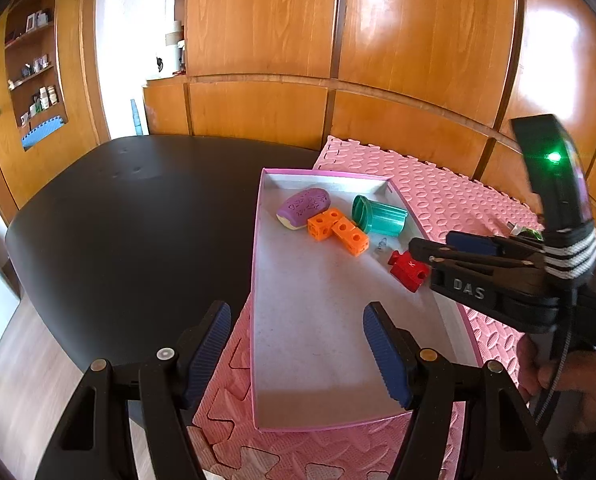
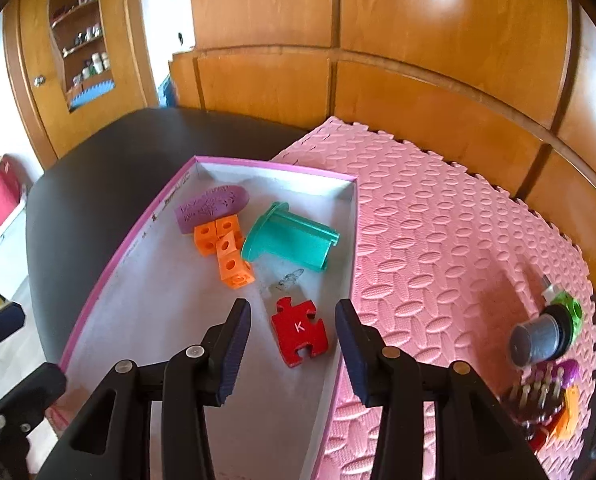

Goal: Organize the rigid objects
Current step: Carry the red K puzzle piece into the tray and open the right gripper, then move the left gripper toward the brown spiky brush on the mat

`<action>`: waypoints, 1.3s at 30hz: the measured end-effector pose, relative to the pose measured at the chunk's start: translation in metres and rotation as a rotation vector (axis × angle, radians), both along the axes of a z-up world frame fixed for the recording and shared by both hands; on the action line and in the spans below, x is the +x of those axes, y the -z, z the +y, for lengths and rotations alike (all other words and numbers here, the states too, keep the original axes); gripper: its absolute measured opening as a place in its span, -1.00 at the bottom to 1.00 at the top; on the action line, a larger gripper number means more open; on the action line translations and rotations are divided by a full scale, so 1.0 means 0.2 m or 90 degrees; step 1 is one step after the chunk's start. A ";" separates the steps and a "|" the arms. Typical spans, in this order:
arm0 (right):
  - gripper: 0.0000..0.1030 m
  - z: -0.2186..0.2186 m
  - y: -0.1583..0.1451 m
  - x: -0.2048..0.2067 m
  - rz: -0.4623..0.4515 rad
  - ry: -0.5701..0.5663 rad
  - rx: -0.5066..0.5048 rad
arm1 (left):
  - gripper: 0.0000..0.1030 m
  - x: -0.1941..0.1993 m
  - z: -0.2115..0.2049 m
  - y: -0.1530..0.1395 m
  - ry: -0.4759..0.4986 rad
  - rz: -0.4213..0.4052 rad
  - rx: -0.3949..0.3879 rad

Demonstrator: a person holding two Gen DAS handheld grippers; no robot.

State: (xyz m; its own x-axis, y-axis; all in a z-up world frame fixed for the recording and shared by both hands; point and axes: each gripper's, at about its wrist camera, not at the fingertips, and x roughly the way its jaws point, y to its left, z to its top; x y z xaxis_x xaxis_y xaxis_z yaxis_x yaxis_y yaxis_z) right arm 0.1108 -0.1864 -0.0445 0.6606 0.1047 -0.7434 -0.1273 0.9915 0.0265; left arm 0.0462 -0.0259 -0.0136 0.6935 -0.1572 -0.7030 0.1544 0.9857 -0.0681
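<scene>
A shallow pink-rimmed box (image 1: 253, 264) (image 2: 129, 248) lies on a pink foam mat (image 2: 438, 220). Inside it are a purple oval piece (image 1: 304, 208) (image 2: 211, 210), joined orange cubes (image 1: 338, 230) (image 2: 225, 248), a teal cylinder on its side (image 1: 380, 216) (image 2: 289, 240) and a red puzzle piece marked K (image 1: 408, 270) (image 2: 300, 330). My right gripper (image 2: 291, 306) (image 1: 430, 246) hovers open just over the red piece, whose flat body rests on the box floor clear of both pads. My left gripper (image 1: 295, 312) is open and empty, straddling the box's near left wall.
On the mat to the right lie a grey cap on a green part (image 2: 546, 332) and a purple and orange cluster (image 2: 550, 396). A small clear item (image 2: 289, 278) sits in the box. The black table (image 1: 117, 220) extends left; wooden panels stand behind.
</scene>
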 end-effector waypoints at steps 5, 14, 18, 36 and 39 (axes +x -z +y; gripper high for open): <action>-0.14 -0.03 -0.04 -0.08 -0.020 0.017 0.012 | 0.35 -0.01 -0.01 0.00 0.005 -0.002 0.003; -0.14 -0.06 -0.08 -0.20 -0.047 0.030 0.003 | 0.35 -0.03 -0.05 -0.01 0.016 -0.003 0.010; -0.14 -0.10 -0.09 -0.25 -0.056 0.040 0.003 | 0.35 -0.04 -0.08 -0.02 0.023 -0.004 0.016; -0.13 -0.65 -0.21 -0.46 -0.103 0.168 -0.028 | 0.35 -0.07 -0.20 -0.01 0.064 -0.003 0.042; -0.13 -0.78 -0.22 -0.49 -0.109 0.200 -0.039 | 0.35 -0.07 -0.23 -0.01 0.072 -0.004 0.047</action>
State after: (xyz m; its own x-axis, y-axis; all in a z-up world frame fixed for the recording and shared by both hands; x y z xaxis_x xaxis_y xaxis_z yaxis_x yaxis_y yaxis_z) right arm 0.0126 -0.3420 -0.0009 0.7687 -0.1645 -0.6181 0.1867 0.9820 -0.0291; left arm 0.0318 -0.0719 -0.0109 0.6792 -0.1826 -0.7109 0.2650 0.9642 0.0055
